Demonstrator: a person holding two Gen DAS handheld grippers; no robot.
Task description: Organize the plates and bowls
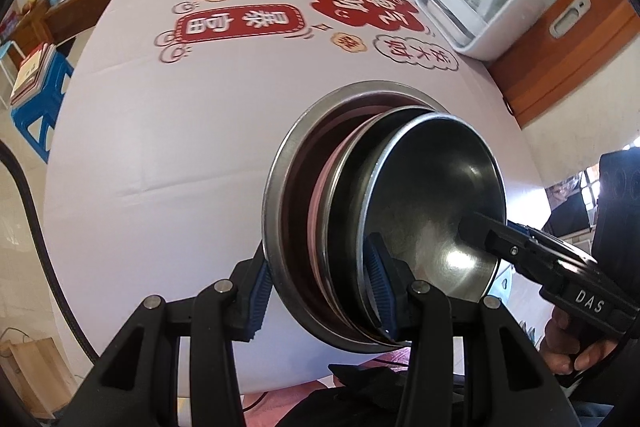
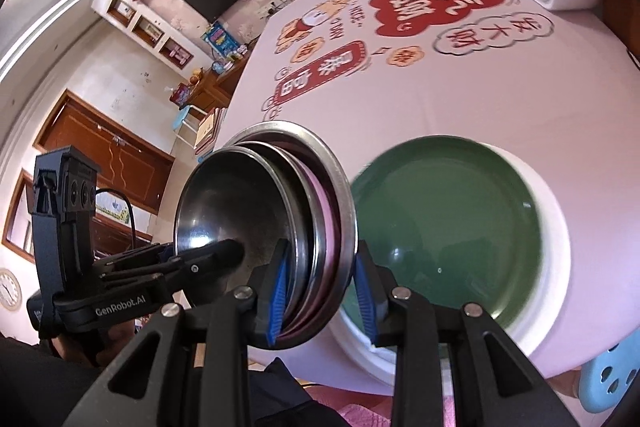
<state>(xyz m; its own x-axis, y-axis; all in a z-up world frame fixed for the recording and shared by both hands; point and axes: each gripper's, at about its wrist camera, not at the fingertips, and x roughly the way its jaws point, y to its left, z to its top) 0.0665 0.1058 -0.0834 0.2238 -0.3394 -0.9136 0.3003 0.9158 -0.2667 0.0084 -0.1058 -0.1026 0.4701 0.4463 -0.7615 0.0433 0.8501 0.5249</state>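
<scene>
Both tongs, left [image 1: 320, 291] and right [image 2: 322, 297], we hold clenched on opposite rims of the tilted bowl stack [image 1: 384, 223], lifted off the bench [image 1: 180, 147]; the green plate [image 2: 448, 227] lies beside the right tongs.

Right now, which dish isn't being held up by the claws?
The green plate. It lies flat on the table, alone, while the nested steel bowls are pinched on edge in both claws.
</scene>
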